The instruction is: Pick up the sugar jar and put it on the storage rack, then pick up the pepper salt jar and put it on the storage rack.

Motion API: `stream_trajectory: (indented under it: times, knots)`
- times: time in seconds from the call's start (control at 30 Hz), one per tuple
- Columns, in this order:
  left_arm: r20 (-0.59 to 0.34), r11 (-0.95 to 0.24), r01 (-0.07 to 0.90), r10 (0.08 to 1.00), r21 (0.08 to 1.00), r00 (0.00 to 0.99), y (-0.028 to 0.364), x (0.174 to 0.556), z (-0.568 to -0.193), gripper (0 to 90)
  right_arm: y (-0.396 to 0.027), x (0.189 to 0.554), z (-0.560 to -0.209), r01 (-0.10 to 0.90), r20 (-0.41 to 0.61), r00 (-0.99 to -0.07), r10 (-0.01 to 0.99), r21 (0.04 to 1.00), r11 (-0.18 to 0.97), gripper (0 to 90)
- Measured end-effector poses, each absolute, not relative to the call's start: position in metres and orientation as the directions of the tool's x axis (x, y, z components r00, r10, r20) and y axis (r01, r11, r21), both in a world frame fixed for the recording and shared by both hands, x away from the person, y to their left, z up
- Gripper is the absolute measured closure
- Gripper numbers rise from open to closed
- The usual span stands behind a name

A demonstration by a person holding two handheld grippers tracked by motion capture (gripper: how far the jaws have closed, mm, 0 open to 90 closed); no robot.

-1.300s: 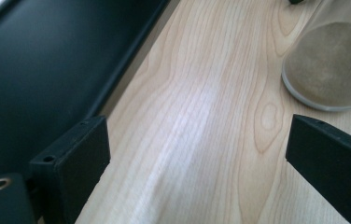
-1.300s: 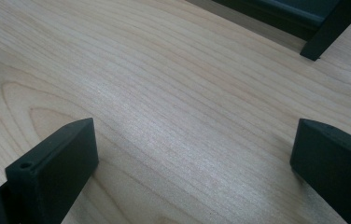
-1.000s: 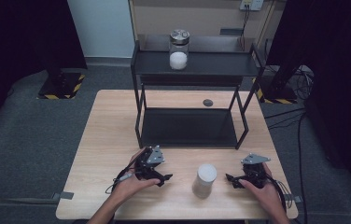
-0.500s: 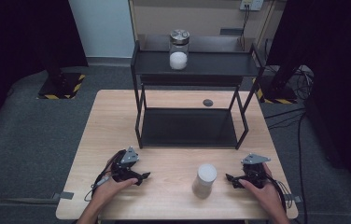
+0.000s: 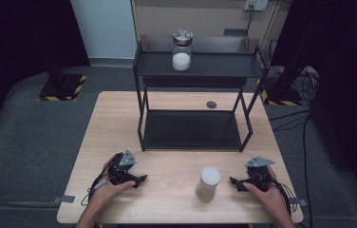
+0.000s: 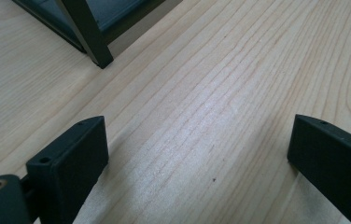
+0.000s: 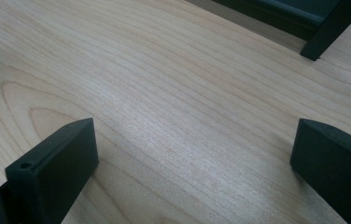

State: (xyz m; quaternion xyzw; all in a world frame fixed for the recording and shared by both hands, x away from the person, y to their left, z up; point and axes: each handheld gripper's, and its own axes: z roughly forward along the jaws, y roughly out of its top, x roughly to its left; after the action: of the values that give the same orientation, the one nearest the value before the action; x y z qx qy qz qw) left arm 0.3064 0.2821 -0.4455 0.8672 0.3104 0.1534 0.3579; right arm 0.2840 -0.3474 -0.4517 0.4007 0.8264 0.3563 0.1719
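- A dark room with grey carpet surrounds your pale wooden table (image 5: pixel 176 204), and a black metal two-tier shelf rack (image 5: pixel 193 71) stands on the far half of it.
- On the rack's top shelf sits a clear glass jar with a silver lid (image 5: pixel 182 50), its lower part filled with something white.
- A small dark round disc (image 5: pixel 211 104) lies on the table behind the rack's lower shelf.
- The white cylindrical container (image 5: pixel 208 183) stands upright on the near part of the table, between your two hands and closer to the right one.
- Your left gripper (image 5: pixel 137 180) rests low over the table near its front left edge, well apart from the white container, with its tips pointing toward it.
- Its fingers (image 6: pixel 71 154) have just been opening and now stand wide, with bare wood grain between them; a leg of the rack shows beyond them in the left gripper view.
- Your right gripper (image 5: pixel 234 182) sits near the white container's right side, close to it but not touching.
- Its fingers (image 7: pixel 57 163) are spread wide as well, with bare table between them and a rack foot at the upper right of the right gripper view.
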Motion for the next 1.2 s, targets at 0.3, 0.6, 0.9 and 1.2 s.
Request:
stream_trajectory:
  times: [0.3, 0.6, 0.9, 1.2]
  knots:
    - [0.013, -0.53, 0.45, 0.658, 0.719, 0.753, 0.286, 0.31, -0.448, 1.6, -0.347, 0.284, -0.452, 0.54, 0.001, -0.62, 0.785, 0.727, 0.425, 1.2]
    - [0.014, -0.529, 0.451, 0.659, 0.719, 0.752, 0.286, 0.31, -0.448, 1.4, -0.348, 0.284, -0.452, 0.54, 0.002, -0.62, 0.784, 0.727, 0.425, 1.2]
    - [0.013, -0.528, 0.452, 0.66, 0.719, 0.751, 0.286, 0.31, -0.448, 1.4, -0.354, 0.282, -0.447, 0.539, 0.038, -0.633, 0.773, 0.739, 0.405, 2.6]
    - [0.014, -0.527, 0.454, 0.663, 0.719, 0.748, 0.285, 0.309, -0.448, 1.4, -0.35, 0.273, -0.437, 0.515, 0.04, -0.687, 0.725, 0.731, 0.448, 3.0]
